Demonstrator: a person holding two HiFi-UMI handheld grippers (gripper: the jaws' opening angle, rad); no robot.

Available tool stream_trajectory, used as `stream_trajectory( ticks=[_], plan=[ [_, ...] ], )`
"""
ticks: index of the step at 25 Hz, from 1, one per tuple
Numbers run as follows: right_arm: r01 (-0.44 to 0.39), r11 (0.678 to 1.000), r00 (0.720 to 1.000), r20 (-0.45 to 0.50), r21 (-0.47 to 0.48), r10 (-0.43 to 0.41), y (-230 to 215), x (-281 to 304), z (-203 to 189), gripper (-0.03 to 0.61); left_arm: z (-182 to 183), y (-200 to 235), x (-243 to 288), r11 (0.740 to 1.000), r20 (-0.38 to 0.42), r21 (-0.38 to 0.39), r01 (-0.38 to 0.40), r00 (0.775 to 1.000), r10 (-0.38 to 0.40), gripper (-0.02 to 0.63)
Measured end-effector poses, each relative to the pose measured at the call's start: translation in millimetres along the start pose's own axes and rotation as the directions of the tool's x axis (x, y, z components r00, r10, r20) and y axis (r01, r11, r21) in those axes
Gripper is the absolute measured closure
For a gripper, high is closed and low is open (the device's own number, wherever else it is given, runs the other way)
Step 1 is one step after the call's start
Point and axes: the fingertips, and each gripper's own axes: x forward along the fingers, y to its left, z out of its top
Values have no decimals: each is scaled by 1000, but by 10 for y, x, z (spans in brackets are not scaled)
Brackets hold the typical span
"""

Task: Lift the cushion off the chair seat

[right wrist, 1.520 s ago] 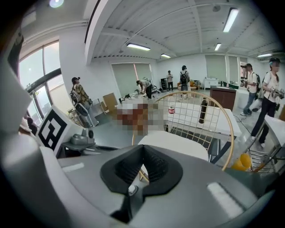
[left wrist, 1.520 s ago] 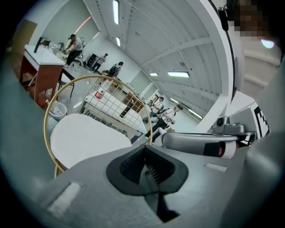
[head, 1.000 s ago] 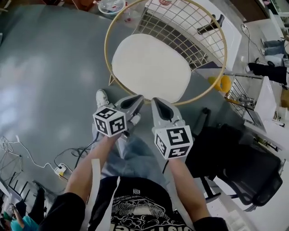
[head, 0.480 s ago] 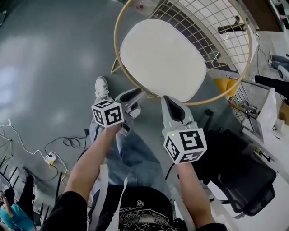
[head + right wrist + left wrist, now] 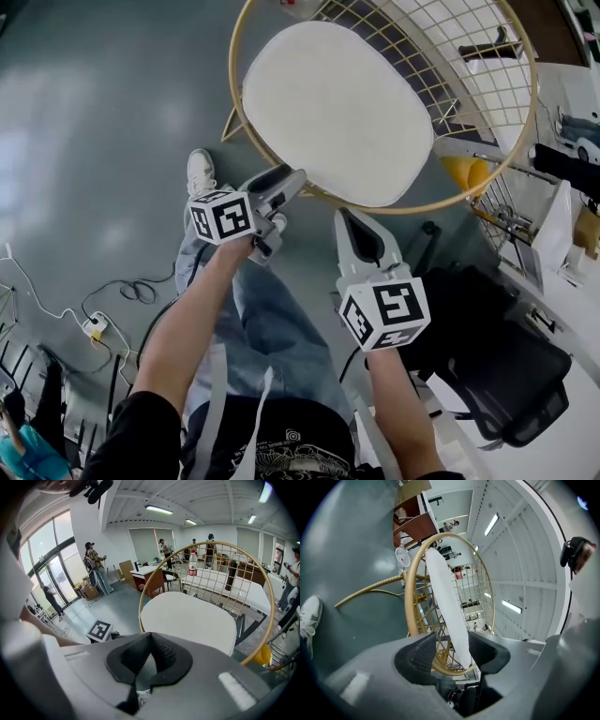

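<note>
The white oval cushion (image 5: pixel 337 108) lies on the seat of a round gold wire chair (image 5: pixel 231 70). My left gripper (image 5: pixel 286 183) is at the chair's near rim and its jaws are opening. In the left gripper view the cushion (image 5: pixel 443 597) is seen edge-on. Its near edge and the gold rim (image 5: pixel 408 592) lie between the parted jaws of the left gripper (image 5: pixel 452 646), and the pads are not pressing on them. My right gripper (image 5: pixel 352 225) hangs just short of the rim. In its own view the right gripper (image 5: pixel 151 638) is shut on nothing, with the cushion (image 5: pixel 187 616) ahead.
A black office chair (image 5: pixel 497 366) stands close on the right, with a yellow object (image 5: pixel 464 173) beyond it. Cables and a power strip (image 5: pixel 94 326) lie on the grey floor at left. My shoe (image 5: pixel 200 173) is beside the left gripper. Several people and tables (image 5: pixel 154 576) are farther back.
Both grippers have sunk toward the chair's near rim. The left gripper has rolled, and its jaws have gone from shut to wide apart around the cushion's edge.
</note>
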Motion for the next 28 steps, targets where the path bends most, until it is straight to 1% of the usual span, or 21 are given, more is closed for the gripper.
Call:
stream_trajectory(
  ticks=[4,7,8,10,12,15,18,22,25,28],
  plan=[
    [8,1000,1000,-18,-9,-8,-7,-11,-90,580,3,-32,117,1000,-5,-8,28,1000,-28,392],
    [12,1000,1000,-22,-1,-12,-8,-17,-114,580,56,-75,195,999,3,-11,48,999,-48,417],
    [13,1000,1000,-23,1,-13,-14,-15,-121,580,70,-72,221,999,5,-16,47,999,-47,438],
    [16,1000,1000,-23,6,-16,-25,-15,-133,580,97,-50,254,999,8,-15,35,999,-35,543],
    [21,1000,1000,-22,13,-20,-33,-27,-137,581,120,-43,254,1000,5,-5,22,1000,-22,566],
    [34,999,999,-17,22,-33,-59,-56,-120,580,137,-84,243,1000,-2,2,11,1000,-11,576],
    [46,998,999,-5,35,-46,-85,-94,-70,580,194,-213,226,1000,5,-9,28,1000,-28,581],
    [59,997,998,11,56,-60,-128,-174,20,580,203,-423,212,998,-16,-28,53,998,-54,587],
    [65,996,997,28,66,-67,-111,-224,130,580,319,-584,171,998,-19,-8,58,998,-59,589],
    [69,995,996,47,77,-73,-123,-270,245,580,403,-744,153,998,-28,-5,64,998,-64,589]
  ],
)
